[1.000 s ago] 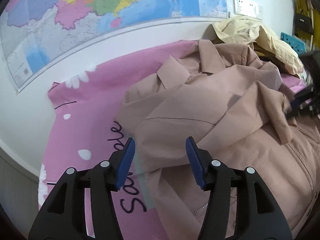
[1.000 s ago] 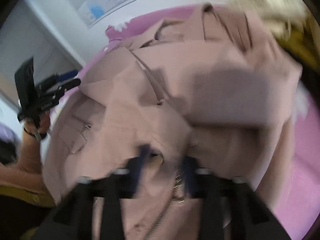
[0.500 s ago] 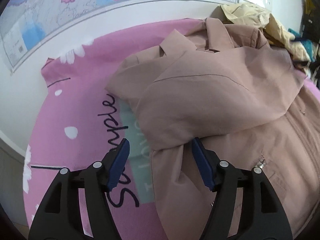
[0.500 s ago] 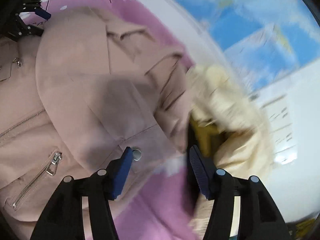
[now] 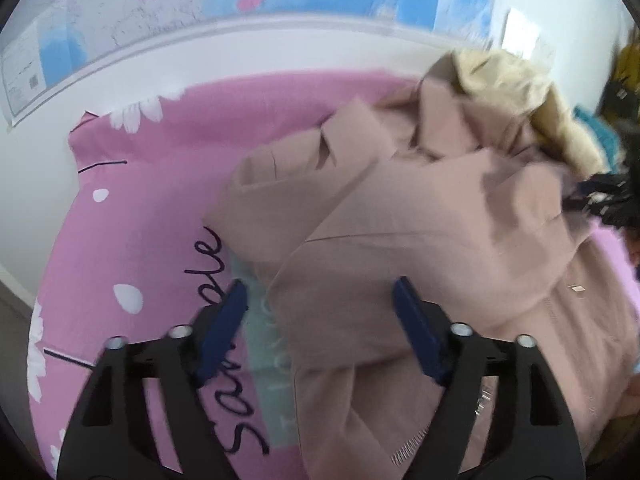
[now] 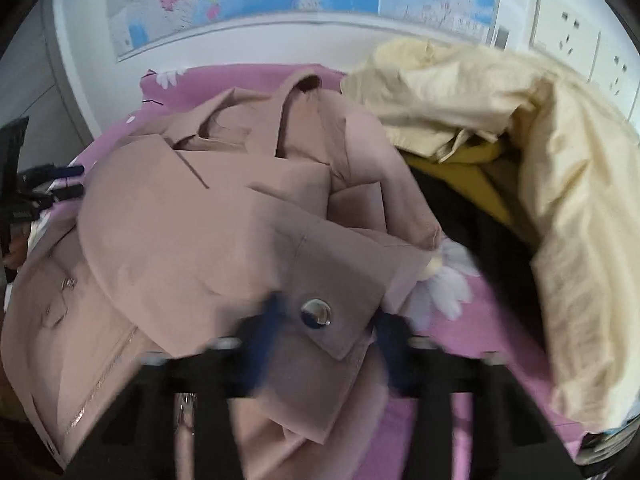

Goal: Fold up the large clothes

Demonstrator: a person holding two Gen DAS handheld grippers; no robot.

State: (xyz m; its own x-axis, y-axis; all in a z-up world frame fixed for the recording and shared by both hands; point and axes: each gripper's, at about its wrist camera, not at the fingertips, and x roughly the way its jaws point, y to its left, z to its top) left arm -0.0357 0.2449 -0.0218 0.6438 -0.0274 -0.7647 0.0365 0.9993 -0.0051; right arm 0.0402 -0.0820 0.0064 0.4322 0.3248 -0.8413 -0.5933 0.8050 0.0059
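Observation:
A dusty-pink jacket [image 5: 420, 240] lies on the pink bedsheet [image 5: 140, 220], its sleeves folded over the front. My left gripper [image 5: 320, 312] is open, its blue pads straddling the folded sleeve's near edge without holding it. In the right wrist view the jacket [image 6: 192, 232] fills the left half. My right gripper [image 6: 328, 320] is blurred; its jaws stand apart on either side of a sleeve cuff with a silver snap [image 6: 316, 314]. The right gripper also shows at the right edge of the left wrist view [image 5: 600, 196], and the left gripper at the left edge of the right wrist view [image 6: 52, 182].
A pile of cream [image 6: 520, 128], mustard and dark clothes lies at the jacket's right. A wall with a map [image 5: 200, 8] and sockets [image 6: 568, 36] stands behind the bed. The bed's left edge [image 5: 36, 280] drops to the floor.
The right gripper swung back from the clothes pile to the jacket's cuff. The left gripper drew back slightly and its jaws opened wider. The jacket's right side is rumpled now.

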